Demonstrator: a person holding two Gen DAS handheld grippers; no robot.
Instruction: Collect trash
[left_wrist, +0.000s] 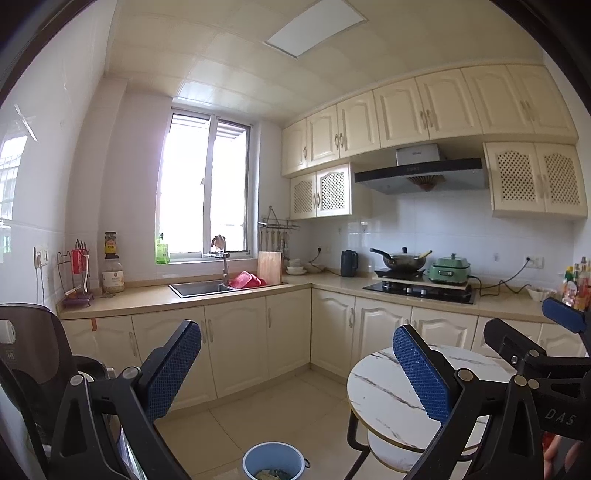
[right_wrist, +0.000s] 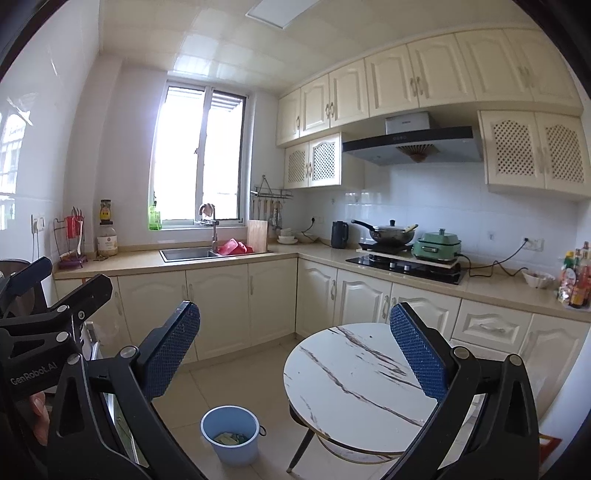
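Note:
A light blue bucket (right_wrist: 231, 448) stands on the floor tiles, left of a round marble-top table (right_wrist: 354, 373). Yellow-green wrappers, the trash (right_wrist: 229, 438), lie in its bottom. My right gripper (right_wrist: 293, 350) hangs open above the floor, with nothing between its blue pads. In the left wrist view the bucket (left_wrist: 275, 459) sits at the bottom edge, below my open, empty left gripper (left_wrist: 297, 369). The table (left_wrist: 384, 391) is to its right. No trash shows on the table top.
An L-shaped counter (right_wrist: 177, 264) carries a sink (right_wrist: 184, 253), a hob with a wok (right_wrist: 389, 232), a green cooker (right_wrist: 437, 243), a kettle (right_wrist: 339, 234) and sauce bottles (right_wrist: 576, 280). A dark brown appliance (left_wrist: 33, 369) stands close at the left.

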